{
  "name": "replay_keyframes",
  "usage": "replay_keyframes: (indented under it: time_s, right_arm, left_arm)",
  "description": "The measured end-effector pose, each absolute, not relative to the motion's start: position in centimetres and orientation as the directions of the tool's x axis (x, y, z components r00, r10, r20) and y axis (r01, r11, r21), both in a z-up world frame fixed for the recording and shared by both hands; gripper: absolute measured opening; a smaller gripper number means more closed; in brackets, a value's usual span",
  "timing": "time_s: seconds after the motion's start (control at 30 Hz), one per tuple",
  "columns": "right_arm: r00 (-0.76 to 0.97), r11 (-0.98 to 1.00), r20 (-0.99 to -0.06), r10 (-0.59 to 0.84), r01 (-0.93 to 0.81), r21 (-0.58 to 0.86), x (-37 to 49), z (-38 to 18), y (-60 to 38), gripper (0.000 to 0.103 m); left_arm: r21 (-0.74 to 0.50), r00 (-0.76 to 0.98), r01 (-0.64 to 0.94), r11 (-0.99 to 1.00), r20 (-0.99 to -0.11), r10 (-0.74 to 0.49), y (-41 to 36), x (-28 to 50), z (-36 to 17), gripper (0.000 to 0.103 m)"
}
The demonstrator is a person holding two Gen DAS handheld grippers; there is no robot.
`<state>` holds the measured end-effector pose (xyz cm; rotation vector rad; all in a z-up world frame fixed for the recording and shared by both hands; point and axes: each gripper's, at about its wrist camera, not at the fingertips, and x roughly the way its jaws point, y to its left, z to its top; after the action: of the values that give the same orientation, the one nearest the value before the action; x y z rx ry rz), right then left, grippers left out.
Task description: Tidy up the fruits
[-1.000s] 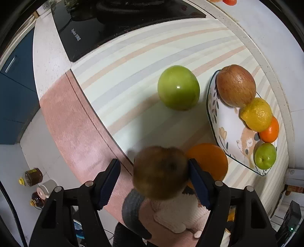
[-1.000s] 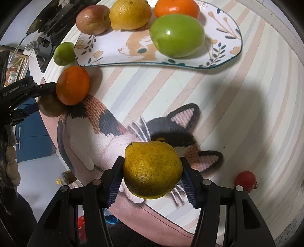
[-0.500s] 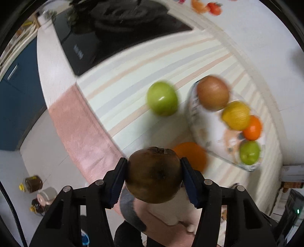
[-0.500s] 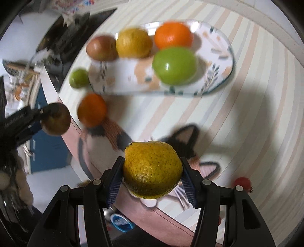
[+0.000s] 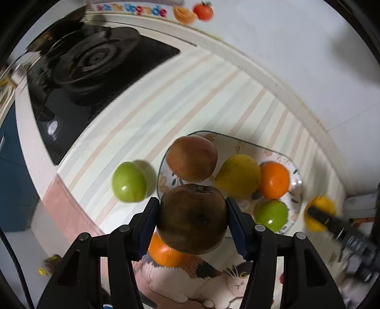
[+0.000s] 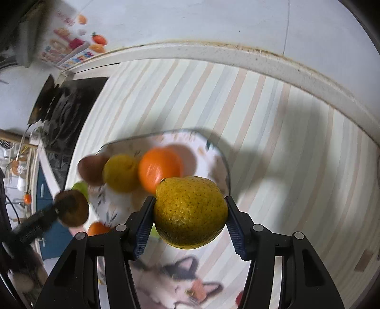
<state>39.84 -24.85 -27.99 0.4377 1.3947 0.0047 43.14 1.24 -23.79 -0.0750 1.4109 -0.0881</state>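
Colourful lettering on the wall sticker (image 5: 133, 8) is too blurred to read.

The counter (image 5: 194, 95) is covered by a striped mat (image 5: 166, 114) with a cat picture (image 5: 190, 282). Directly on the mat lie a patterned plate (image 5: 296, 187), a green apple (image 5: 129, 181) just beside its rim, and an orange (image 5: 163, 253). A black stove (image 5: 90, 66) occupies the counter's far end.

Strong fisheye bending and dark corners are seen; motion blur smears the plate (image 6: 220, 161), and soft shadows are cast across the counter (image 6: 296, 147).
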Motion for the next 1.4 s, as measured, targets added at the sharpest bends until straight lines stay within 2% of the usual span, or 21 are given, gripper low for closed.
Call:
replay_keyframes:
  time_s: [0.17, 0.47, 0.6, 0.67, 0.73, 0.77, 0.83, 0.9, 1.13, 1.4]
  right_arm:
    - [0.147, 0.922, -0.959, 0.242, 0.273, 0.275, 43.0, -30.2, -25.5, 0.060]
    - [0.078, 0.916, -0.962, 0.262, 0.294, 0.273, 44.4, -33.2, -26.2, 0.062]
    - [0.082, 0.910, -0.957, 0.277, 0.299, 0.289, 44.5, -32.8, -26.6, 0.078]
    - [0.085, 0.915, -0.960, 0.268, 0.288, 0.281, 44.3, -32.3, -26.5, 0.078]
    - [0.082, 0.926, -0.964, 0.255, 0.268, 0.267, 43.8, -31.7, -26.2, 0.079]
    - [0.080, 0.930, -0.965, 0.249, 0.259, 0.262, 43.6, -31.5, -26.0, 0.080]
    - [0.075, 0.943, -0.970, 0.231, 0.228, 0.242, 43.0, -31.1, -25.3, 0.092]
    - [0.075, 0.955, -0.975, 0.208, 0.201, 0.219, 42.4, -30.6, -24.7, 0.094]
    - [0.101, 0.984, -0.985, 0.139, 0.100, 0.149, 38.4, -28.1, -21.8, 0.094]
    - [0.162, 0.983, -0.977, 0.137, 0.100, 0.154, 33.3, -24.3, -19.3, 0.094]
  left_arm:
    - [-0.058, 0.096, 0.047, 0.997, -0.993, -0.062, -0.1, 44.4, -26.7, 0.054]
    - [-0.069, 0.011, 0.019, 0.997, -0.998, -0.069, -0.1, 45.0, -29.6, 0.054]
    - [-0.091, 0.000, 0.009, 0.996, -0.996, -0.091, 0.1, 45.1, -29.8, 0.055]
    - [-0.102, 0.006, -0.001, 0.995, -0.995, -0.102, 0.0, 45.3, -29.6, 0.056]
    - [-0.106, 0.039, -0.003, 0.994, -0.994, -0.106, 0.1, 45.3, -29.1, 0.063]
    - [-0.105, 0.049, -0.004, 0.994, -0.993, -0.105, 0.1, 45.3, -28.8, 0.070]
    - [-0.107, 0.059, -0.011, 0.994, -0.993, -0.107, 0.4, 45.0, -28.3, 0.078]
    - [-0.103, 0.065, -0.018, 0.994, -0.993, -0.102, 0.5, 44.6, -27.9, 0.088]
    - [-0.048, 0.111, -0.026, 0.999, -0.993, -0.045, 1.4, 42.2, -26.2, 0.089]
    - [-0.003, 0.195, 0.014, 1.000, -0.981, -0.005, 1.5, 37.1, -23.3, 0.089]
